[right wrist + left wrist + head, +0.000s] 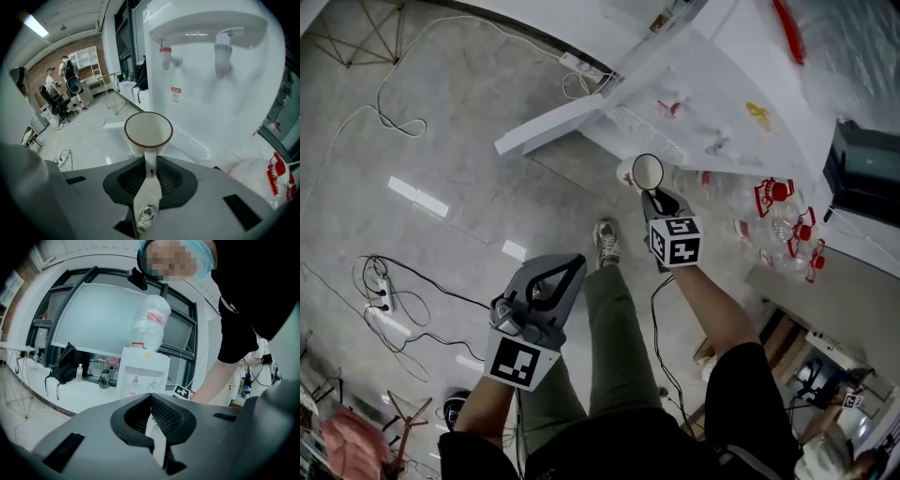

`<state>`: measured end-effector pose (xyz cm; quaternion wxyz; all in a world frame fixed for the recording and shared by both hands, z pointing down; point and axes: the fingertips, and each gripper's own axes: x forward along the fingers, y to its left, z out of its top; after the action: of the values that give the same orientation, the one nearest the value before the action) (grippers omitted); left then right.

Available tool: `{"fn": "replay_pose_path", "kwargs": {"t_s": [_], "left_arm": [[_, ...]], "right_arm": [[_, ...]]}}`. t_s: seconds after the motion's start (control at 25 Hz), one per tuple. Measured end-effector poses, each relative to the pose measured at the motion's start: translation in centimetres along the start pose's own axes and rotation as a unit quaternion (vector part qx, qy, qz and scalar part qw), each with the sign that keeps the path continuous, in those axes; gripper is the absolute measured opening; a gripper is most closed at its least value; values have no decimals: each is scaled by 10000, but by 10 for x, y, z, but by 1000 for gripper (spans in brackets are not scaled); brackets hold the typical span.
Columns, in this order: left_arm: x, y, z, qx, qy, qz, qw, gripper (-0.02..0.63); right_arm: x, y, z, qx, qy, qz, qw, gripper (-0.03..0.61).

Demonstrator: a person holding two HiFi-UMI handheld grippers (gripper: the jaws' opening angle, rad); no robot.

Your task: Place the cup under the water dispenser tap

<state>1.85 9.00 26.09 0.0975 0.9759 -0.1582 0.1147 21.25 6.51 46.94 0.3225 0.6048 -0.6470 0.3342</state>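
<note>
Right gripper: the right gripper [657, 194] sits just right of centre in the head view, with its marker cube [676, 240] below it. Its jaws are nearly together, clamped on the thin handle of the cup [148, 131].
Grip detail: in the right gripper view [149, 161] the white handle stands upright between the two pads. The cup's bowl sticks out beyond the fingertips.
Cup: white with a dark red rim, mouth open towards the camera and nothing visible inside. In the head view the cup [645, 172] lies at frame centre, off the floor, close in front of the water dispenser [712, 75].
Cup and taps: in the right gripper view the cup is lower in the frame than the red tap [165, 52] and the blue tap [222, 57], apart from both. It lies left of the drip grille [190, 143].
Left gripper: the left gripper [569, 264] is in the lower left-centre of the head view. In its own view [151, 394] the jaw tips meet, with nothing between them.
Water dispenser seen from the left gripper: the white cabinet [143, 376] stands at mid-frame with a bottle [151, 319] upturned on top.
Floor: pale and glossy, with cables [394, 112] at upper left and a shoe [606, 242] near centre.
Beside the dispenser: clear bottles with red caps [783, 220] lie at the right.
</note>
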Motion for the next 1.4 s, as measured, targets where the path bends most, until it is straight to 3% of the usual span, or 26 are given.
{"fn": "replay_pose_path", "kwargs": {"t_s": [0.36,0.76,1.2,1.4], "left_arm": [[17,-7,26,-229,118,222,9994,20],[40,-2,14,-430,189,292,9985,18],[57,8,6,-620,212,340,9973,18],[60,8,6,-623,227,314,9973,20]], "right_arm": [[4,-37,58,-684,-167,-248,9972,84],[39,-57,76,-1155,-122,-405,9924,84],[54,-66,76,-1212,-142,-443,9915,84],[55,-69,74,-939,-258,-424,9943,90]]}}
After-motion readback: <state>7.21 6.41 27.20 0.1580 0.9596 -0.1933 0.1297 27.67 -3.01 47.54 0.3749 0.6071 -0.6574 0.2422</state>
